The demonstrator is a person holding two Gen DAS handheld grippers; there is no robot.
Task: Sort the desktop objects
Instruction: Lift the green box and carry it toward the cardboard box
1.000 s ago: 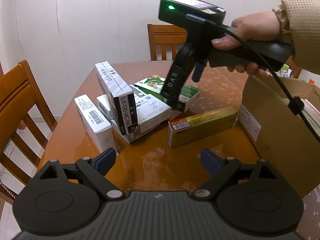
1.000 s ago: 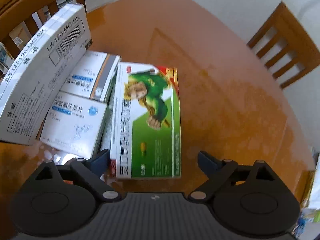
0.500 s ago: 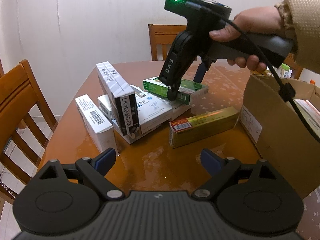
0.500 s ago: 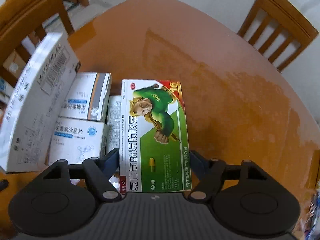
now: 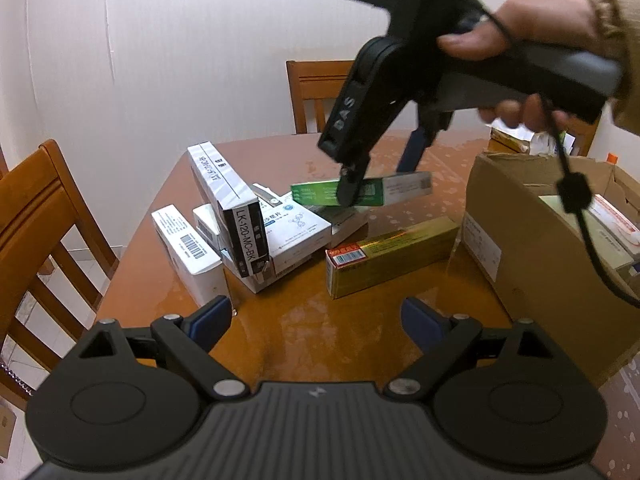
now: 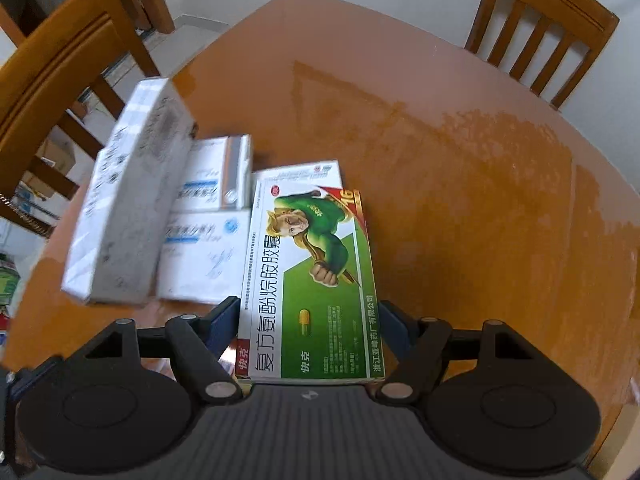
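Observation:
In the right wrist view a green medicine box (image 6: 316, 280) with a cartoon figure lies flat between the two fingers of my right gripper (image 6: 308, 316), which is shut on its long sides. The left wrist view shows this green box (image 5: 316, 194) hanging in the air above the pile, clamped by the right gripper (image 5: 376, 180), which a hand (image 5: 532, 20) holds. My left gripper (image 5: 316, 318) stands open and holds nothing, low over the near part of the table. A gold long box (image 5: 392, 256) lies just beyond it.
A pile on the brown table (image 5: 320, 340) holds a black-and-white LK-120 box (image 5: 236, 216), a white barcode box (image 5: 188, 252) and blue-and-white medicine boxes (image 5: 292, 232). An open cardboard box (image 5: 520, 248) with items inside stands at the right. Wooden chairs (image 5: 36, 216) ring the table.
My right gripper has shut on the green medicine box and lifted it off the pile. The left gripper has kept still and open.

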